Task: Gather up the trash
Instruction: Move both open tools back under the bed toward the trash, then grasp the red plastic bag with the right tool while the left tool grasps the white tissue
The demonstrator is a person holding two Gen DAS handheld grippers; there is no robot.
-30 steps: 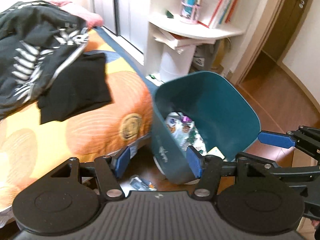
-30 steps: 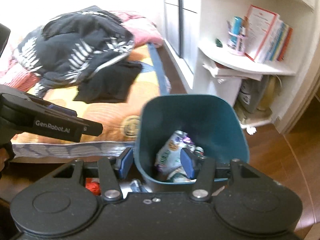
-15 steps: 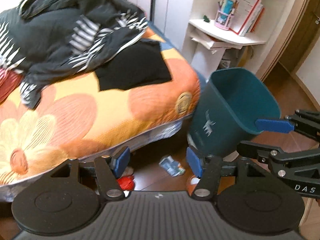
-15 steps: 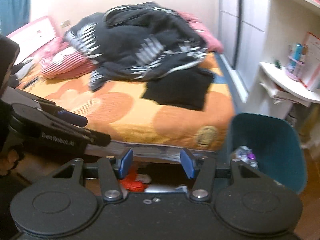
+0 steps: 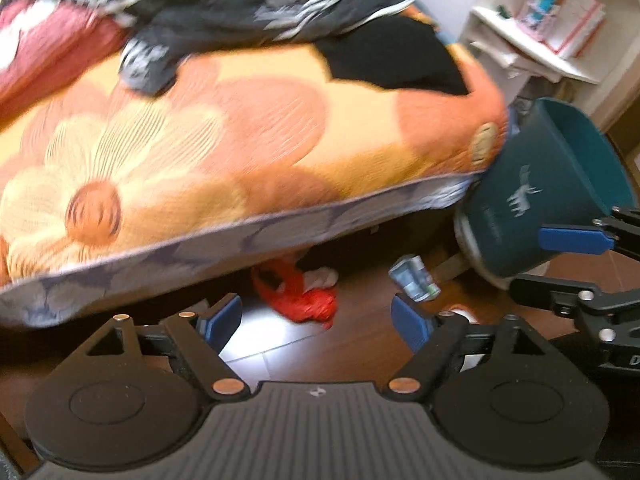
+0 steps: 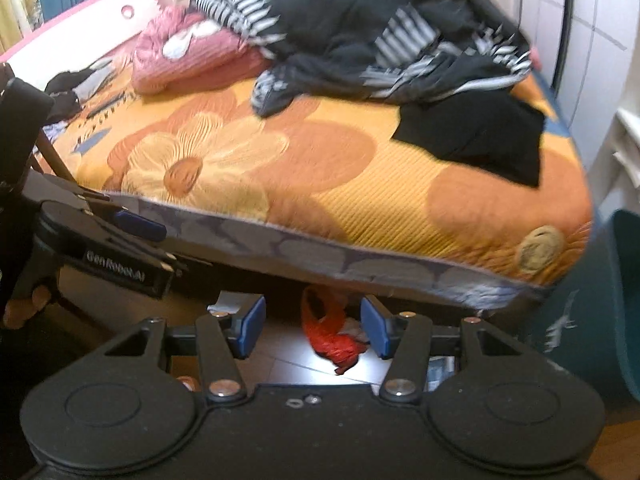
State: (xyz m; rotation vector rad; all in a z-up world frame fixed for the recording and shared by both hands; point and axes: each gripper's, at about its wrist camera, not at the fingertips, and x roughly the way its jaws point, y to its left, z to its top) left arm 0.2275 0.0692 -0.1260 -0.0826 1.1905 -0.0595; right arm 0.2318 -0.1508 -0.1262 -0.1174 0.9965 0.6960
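A crumpled red plastic bag [image 5: 298,292] lies on the wood floor at the bed's edge; it also shows in the right wrist view [image 6: 330,334]. A small green-and-white wrapper [image 5: 414,278] lies to its right, near the teal bin [image 5: 532,196]. The bin also shows at the right edge of the right wrist view [image 6: 600,320]. My left gripper [image 5: 318,320] is open and empty just in front of the red bag. My right gripper [image 6: 313,330] is open and empty, with the red bag seen between its fingers.
The bed with an orange flower cover [image 5: 240,140] overhangs the floor, with dark clothes [image 6: 380,32] and a pink pillow [image 6: 188,56] on top. A white shelf unit [image 5: 532,44] stands behind the bin. The right gripper's arm [image 5: 580,240] crosses the left wrist view.
Both grippers swung left and down, away from the bin toward the floor under the bed. The red bag and wrapper came into view. Both stayed open.
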